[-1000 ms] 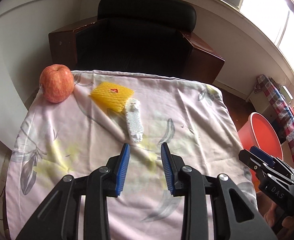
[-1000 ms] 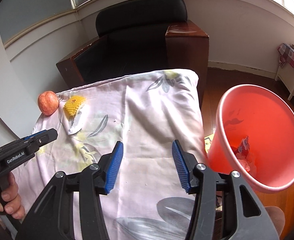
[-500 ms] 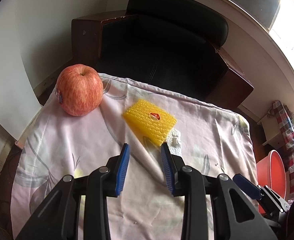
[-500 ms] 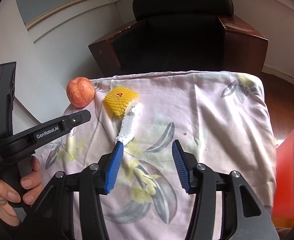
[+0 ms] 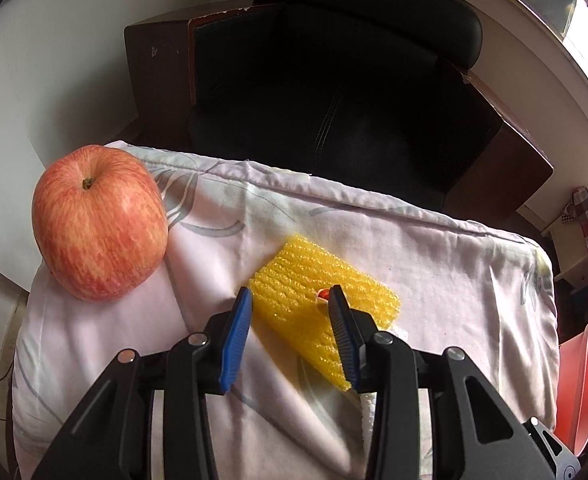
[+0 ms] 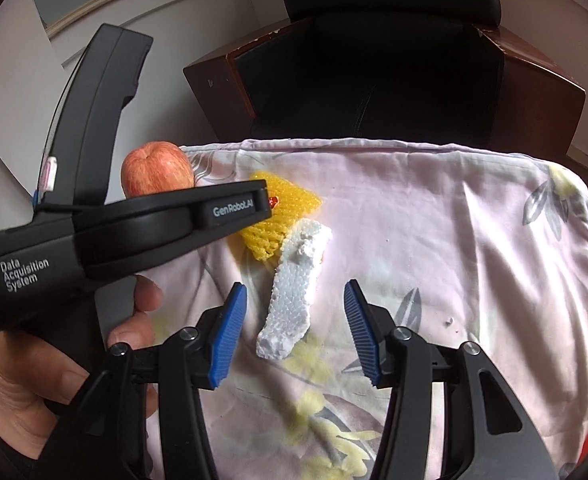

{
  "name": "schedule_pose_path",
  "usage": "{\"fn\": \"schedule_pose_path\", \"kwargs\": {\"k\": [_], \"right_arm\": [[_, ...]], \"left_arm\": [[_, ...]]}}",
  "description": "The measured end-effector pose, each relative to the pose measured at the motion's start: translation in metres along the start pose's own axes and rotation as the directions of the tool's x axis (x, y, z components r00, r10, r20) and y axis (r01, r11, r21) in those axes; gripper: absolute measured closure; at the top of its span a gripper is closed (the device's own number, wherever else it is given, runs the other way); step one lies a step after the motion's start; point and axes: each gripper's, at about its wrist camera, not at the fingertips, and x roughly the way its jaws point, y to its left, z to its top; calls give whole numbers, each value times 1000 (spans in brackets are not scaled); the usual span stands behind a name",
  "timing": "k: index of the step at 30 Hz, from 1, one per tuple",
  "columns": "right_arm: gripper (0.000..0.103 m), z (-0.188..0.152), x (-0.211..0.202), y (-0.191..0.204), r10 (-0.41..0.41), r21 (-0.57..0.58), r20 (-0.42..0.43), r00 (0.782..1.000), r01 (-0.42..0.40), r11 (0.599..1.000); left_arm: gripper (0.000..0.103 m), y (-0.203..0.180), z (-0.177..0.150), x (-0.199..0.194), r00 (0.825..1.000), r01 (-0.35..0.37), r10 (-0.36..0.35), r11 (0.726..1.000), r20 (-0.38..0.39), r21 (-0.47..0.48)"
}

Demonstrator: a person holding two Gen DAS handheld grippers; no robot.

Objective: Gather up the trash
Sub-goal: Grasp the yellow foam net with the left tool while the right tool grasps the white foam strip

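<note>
Opening over the yellow foam net point(image 5: 317, 312), the left gripper point(image 5: 290, 300) is being held with its blue pads on either side of the net's near half, the jaws widening and not pressing on it. The net is lying flat on the flowered cloth point(image 5: 453, 280) that covers the surface, and a small red sticker point(image 5: 324, 293) is showing on it just by the right-hand pad. An apple point(image 5: 98, 224) is resting near the cloth's far left corner, apart from the net. The right gripper point(image 6: 295, 300) is being held about half open, nothing clamped, with the white foam strip point(image 6: 294, 296) lying between and beyond its pads on the cloth. The strip's far end is touching the yellow net. The left gripper's black body is being seen crossing the right wrist view, gripped by a hand point(image 6: 34, 360). A dark armchair point(image 5: 333, 80) is standing behind the surface, and an orange bin's point(image 5: 581, 380) rim is showing at the right edge.
</note>
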Motion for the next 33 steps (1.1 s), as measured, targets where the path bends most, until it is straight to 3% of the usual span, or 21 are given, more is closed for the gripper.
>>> {"fn": "schedule_pose_path", "kwargs": {"k": [2,8,10,11,14,24,33], "right_arm": [[52,-1,7,2,-12,-8,-7,1000,12,1000],[52,-7,20,5,-28,-19,-19,999,28,999],[57,-7,21,8,-40,-30,-16,999,40,999],[66,-7,21,8,-53,-33,-11,999,53,998],[78,-6,22,4,-23,-18,-17,1000,22,1000],[78,-20,-19,-22,-41,37,26,999,40,999],[78,-41,-58,-41,-62,65,46,997,59,996]], "left_arm": [[65,-1,-2,1,1000,-7,7,1000,12,22],[87,-6,-9,-2,999,-31,28,995,41,90],[93,-7,-10,-4,999,-28,23,995,47,95],[95,-6,-11,-5,999,-26,21,995,50,92],[96,-3,-13,-14,999,6,-9,998,51,66],[96,1,-33,-62,992,70,-75,996,102,49],[96,-9,-65,-95,988,112,-116,993,100,44]]}}
